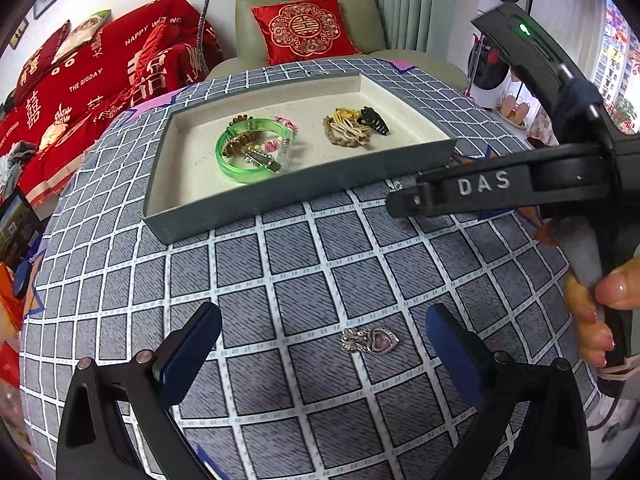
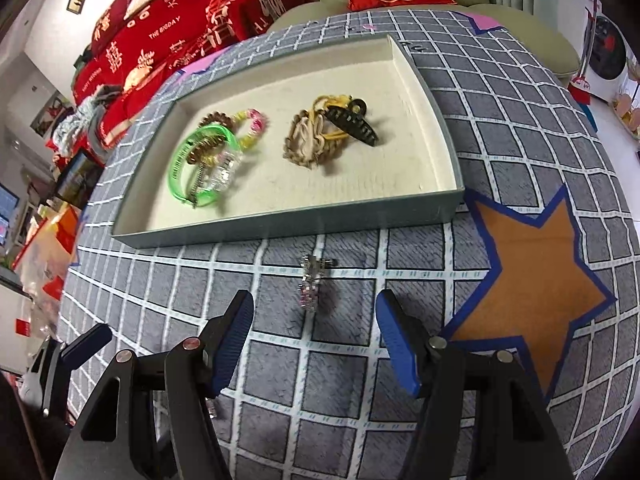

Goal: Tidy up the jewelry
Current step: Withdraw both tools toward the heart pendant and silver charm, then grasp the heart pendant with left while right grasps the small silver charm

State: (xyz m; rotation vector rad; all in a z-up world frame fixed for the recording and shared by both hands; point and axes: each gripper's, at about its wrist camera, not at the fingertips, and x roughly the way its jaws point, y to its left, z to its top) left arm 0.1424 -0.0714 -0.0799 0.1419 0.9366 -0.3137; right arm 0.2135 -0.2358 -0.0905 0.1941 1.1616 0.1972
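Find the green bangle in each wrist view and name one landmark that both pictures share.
Left wrist view: green bangle lies in the tray's left half, above picture centre.
Right wrist view: green bangle lies in the tray's left half, left of centre.
Shared landmark: the black hair claw in the tray.

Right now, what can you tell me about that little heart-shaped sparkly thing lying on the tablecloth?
The heart-shaped pendant looks like silvery metal, with a purple heart stone on one side and a sparkly, ornate silver part on the other. It lies flat on the grey checked tablecloth, outside the jewelry tray. Nothing touches it but the cloth. The open left gripper has one finger on either side of it, neither one touching.
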